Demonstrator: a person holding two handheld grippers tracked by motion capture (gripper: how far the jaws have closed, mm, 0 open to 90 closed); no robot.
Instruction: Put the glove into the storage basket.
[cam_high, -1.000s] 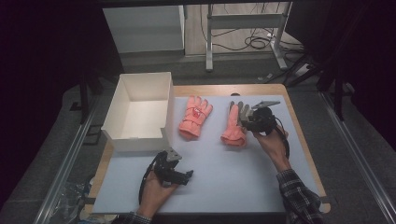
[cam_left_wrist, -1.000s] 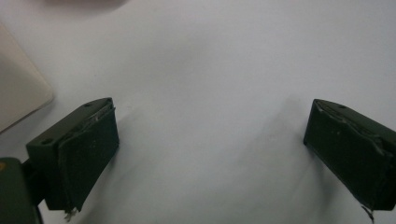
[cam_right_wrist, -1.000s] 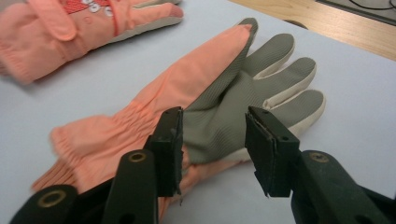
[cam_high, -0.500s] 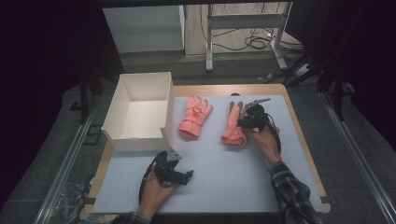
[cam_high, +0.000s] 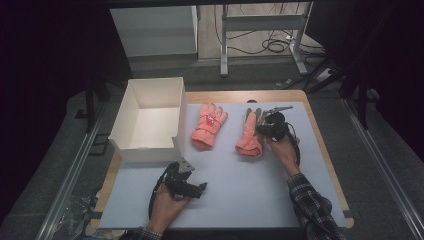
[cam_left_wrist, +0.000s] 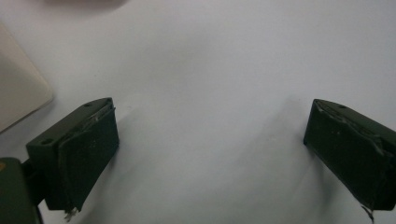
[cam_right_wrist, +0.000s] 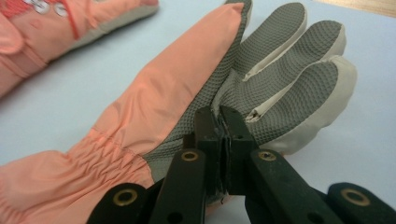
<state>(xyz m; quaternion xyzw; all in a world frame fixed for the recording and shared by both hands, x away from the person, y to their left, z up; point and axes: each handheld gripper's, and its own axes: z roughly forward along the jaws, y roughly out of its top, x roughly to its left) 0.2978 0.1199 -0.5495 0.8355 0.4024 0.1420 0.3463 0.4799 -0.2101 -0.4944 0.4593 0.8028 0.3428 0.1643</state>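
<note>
Shifted since a second ago: right gripper (cam_high: 264, 125), drawn in onto right-hand glove (cam_high: 250, 135); jaws just closing, now clamped on grey palm fabric at glove's edge. Glove flat on white mat (cam_high: 250, 200), long axis running cuff-near to fingers-far, beside second glove (cam_high: 209, 125). White box (cam_high: 150, 120) well off to left. Left gripper (cam_high: 192, 187) near front edge, jaws wide apart, nothing between.
</note>
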